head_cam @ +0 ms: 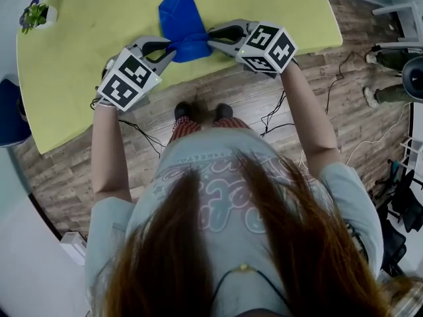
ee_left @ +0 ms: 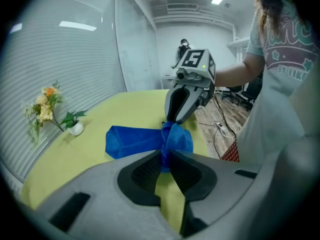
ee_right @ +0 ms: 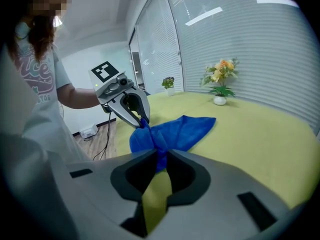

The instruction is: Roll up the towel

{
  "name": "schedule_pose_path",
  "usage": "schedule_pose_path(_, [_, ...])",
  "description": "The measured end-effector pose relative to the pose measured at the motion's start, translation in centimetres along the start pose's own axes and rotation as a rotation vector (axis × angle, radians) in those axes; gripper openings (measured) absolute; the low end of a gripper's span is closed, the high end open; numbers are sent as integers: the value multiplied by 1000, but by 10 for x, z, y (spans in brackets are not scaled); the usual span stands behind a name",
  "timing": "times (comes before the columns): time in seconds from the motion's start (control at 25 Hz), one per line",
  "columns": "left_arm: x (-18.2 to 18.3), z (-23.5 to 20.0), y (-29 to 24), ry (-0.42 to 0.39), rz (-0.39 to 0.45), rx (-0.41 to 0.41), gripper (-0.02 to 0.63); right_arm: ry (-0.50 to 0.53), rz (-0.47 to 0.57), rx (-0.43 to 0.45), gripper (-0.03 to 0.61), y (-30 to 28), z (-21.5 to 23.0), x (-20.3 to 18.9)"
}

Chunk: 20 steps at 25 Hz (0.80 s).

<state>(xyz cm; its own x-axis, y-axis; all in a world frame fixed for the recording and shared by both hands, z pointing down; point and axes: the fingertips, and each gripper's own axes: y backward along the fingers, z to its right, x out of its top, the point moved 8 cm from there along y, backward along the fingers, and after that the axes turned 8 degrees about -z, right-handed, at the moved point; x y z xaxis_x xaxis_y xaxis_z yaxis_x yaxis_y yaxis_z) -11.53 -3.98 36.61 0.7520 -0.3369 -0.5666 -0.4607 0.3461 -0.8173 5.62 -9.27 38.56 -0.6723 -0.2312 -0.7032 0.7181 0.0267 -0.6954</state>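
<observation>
left gripper (head_cam: pixel 173 47) and right gripper (head_cam: pixel 210 38) are each pinching the towel (head_cam: pixel 181 15) at the near edge of the surface (head_cam: pixel 92 32), likely bunching it to start rolling.

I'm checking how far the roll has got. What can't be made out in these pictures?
- Head view: the towel is bunched at its near end between the left gripper and right gripper, so any rolled turns cannot be counted.
- Both gripper views: each gripper's own body hides the towel's underside and the table beneath it.
- Head view: the table's far edge is cut off by the frame; the potted plant is too small for detail.
</observation>
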Motion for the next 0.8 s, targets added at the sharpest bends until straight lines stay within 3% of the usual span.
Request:
schedule_pose_path(0.2, [2, -10, -9, 54, -9, 45, 44, 48, -3, -133, 83, -2, 0, -1])
schedule_pose_path(0.36, [3, -13, -13, 64, -21, 71, 44, 188, 128, -251, 121, 18, -15, 8])
schedule_pose_path(0.44, [3, -14, -13, 75, -17, 80, 44, 322, 184, -215, 124, 20, -35, 17])
schedule_pose_path(0.56, [3, -14, -15, 100, 0, 93, 44, 467, 101, -116, 173, -5, -56, 23])
schedule_pose_path(0.68, [3, -15, -14, 146, 32, 125, 44, 495, -13, -96, 221, -31, -54, 16])
schedule_pose_path(0.8, [-5, -24, 6, 258, 134, 236, 54, 452, -37, -60, 221, -36, -51, 10])
